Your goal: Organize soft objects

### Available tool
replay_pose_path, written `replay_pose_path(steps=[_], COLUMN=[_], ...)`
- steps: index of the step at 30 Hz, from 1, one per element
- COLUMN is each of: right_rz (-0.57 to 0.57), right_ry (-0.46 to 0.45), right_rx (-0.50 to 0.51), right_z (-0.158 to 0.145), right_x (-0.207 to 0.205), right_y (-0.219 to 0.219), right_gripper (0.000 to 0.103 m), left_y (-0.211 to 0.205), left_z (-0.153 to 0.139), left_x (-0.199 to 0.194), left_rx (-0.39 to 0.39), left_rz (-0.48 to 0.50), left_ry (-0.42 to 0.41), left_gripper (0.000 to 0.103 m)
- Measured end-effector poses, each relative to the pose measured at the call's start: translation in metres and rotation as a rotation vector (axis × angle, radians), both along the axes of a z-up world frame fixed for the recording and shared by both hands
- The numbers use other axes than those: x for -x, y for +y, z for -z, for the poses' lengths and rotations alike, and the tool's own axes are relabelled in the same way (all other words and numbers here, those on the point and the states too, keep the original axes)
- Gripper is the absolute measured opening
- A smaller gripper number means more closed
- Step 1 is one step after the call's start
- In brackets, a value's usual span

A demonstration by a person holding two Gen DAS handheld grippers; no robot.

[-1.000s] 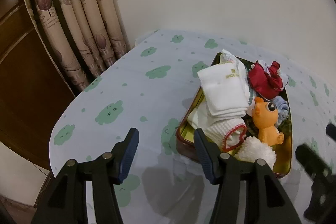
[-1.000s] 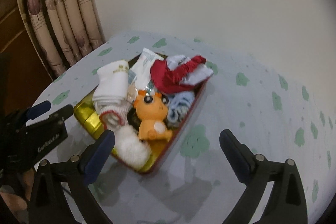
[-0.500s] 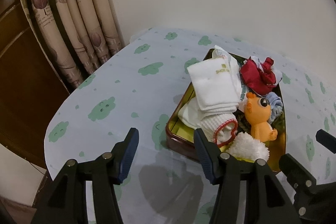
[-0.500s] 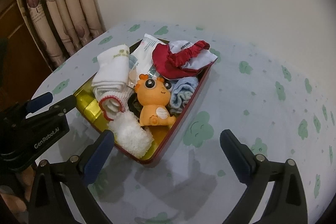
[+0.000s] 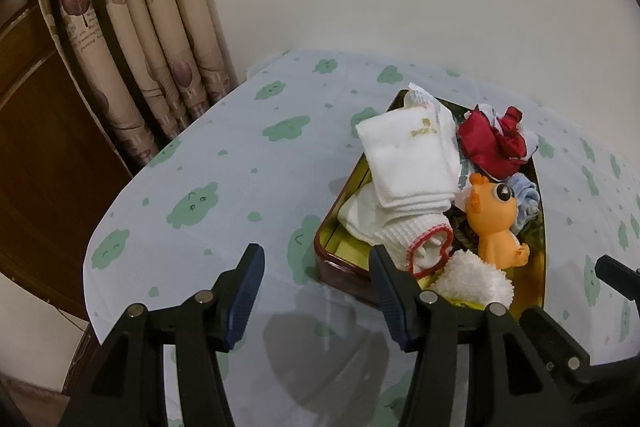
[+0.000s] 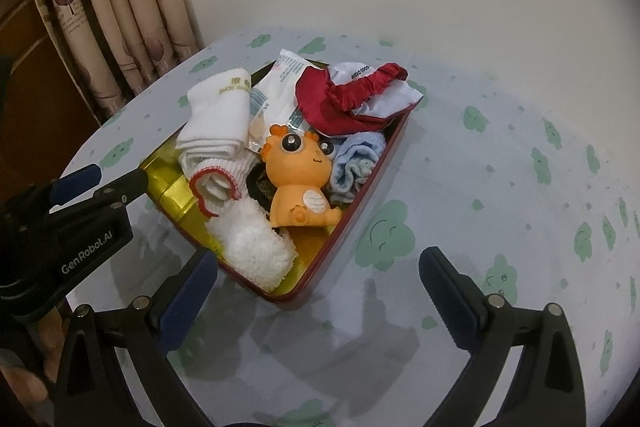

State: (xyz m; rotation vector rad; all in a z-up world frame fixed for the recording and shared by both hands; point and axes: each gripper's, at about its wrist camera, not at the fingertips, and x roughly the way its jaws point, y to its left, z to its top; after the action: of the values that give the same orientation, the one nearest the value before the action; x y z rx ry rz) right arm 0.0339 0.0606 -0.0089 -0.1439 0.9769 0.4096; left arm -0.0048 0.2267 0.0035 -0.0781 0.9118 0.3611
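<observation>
Since both grippers hover above the surface (image 6: 500,155) with nothing between their fingers, the coming pick turns on which one sits closer to the tin (image 6: 360,211) of soft things. From the right gripper (image 6: 316,291), whose fingers stand spread wide and empty, the fluffy white roll (image 6: 252,247) lies just beyond its left finger (image 6: 188,295) at about eleven o'clock, its long axis running from ten toward four. From the left gripper (image 5: 316,291), also parted and empty, the same fluffy white roll (image 5: 472,279) sits at about one o'clock, past the right finger (image 5: 390,299). The right gripper looks the nearer. The orange toy (image 6: 298,179) stands just behind the roll.
</observation>
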Motion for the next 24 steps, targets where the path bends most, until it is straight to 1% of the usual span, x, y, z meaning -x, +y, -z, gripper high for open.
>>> replay_pose_path(steps=[24], right_rz=[-0.001], right_ry=[0.015], right_rx=[0.007], right_z=[0.0057], right_x=[-0.0006], right_y=[-0.0002], right_gripper=[0.100], left_y=[0.0001], left_z=[0.0004], left_x=[-0.0011], left_rx=[-0.004], left_rz=[0.001], left_ry=[0.004], left_gripper=[0.056])
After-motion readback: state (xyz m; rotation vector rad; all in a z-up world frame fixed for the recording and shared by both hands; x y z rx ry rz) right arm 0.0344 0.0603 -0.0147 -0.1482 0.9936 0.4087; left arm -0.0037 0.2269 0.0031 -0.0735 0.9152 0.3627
